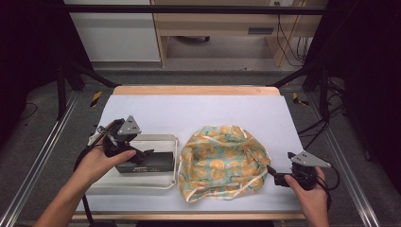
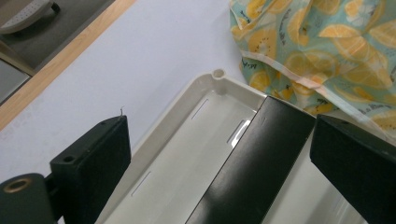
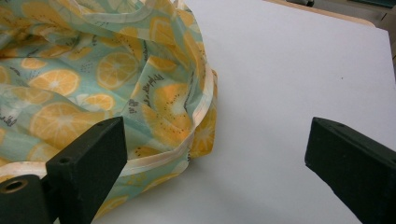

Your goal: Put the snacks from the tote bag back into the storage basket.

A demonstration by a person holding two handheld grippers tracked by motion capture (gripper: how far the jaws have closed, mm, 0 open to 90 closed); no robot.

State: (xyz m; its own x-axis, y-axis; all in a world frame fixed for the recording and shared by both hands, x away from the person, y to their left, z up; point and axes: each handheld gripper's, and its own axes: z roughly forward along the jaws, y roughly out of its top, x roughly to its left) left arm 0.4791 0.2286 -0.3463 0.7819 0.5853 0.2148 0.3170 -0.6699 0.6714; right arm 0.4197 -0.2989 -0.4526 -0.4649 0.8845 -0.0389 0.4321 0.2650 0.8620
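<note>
over the white tray, the left gripper fingers spread wide around the black box, not touching.

Left tongs spread wide over black box lying in white tray, beside lemon-print cloth on white bench

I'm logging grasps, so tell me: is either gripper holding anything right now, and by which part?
Nothing is held. The left gripper stands open around the long black box in the white plastic tray; the right gripper is open beside the orange-print fabric bag.
</note>
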